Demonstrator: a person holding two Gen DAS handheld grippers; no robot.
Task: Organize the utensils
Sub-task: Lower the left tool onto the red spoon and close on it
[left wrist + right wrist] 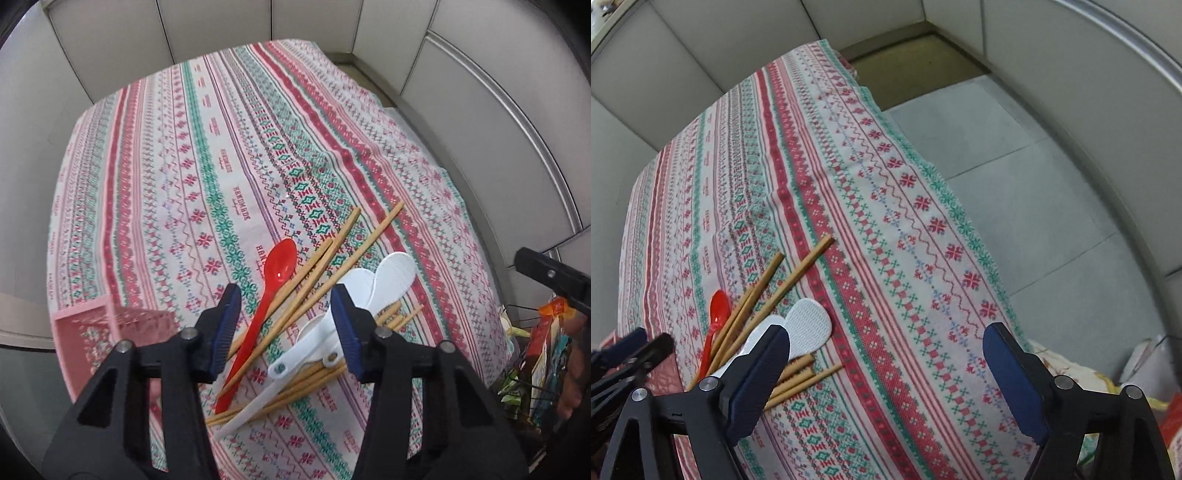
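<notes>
A pile of utensils lies on the patterned tablecloth (192, 155): a red plastic spoon (275, 273), several wooden chopsticks (332, 251) and white plastic rice paddles (388, 277). My left gripper (288, 325) is open and empty, hovering just above the near end of the pile, its jaws either side of the red spoon's handle and chopsticks. A pink mesh basket (92, 332) stands to its left. In the right wrist view my right gripper (886, 373) is wide open and empty over the cloth (905, 258), right of the chopsticks (798, 273), red spoon (718, 310) and white paddle (809, 325).
Grey partition walls surround the table. The table's right edge drops to a grey floor (1034, 184). A wire rack with colourful packets (543, 350) stands at the right. The left gripper's tip (635, 350) shows at the left edge of the right wrist view.
</notes>
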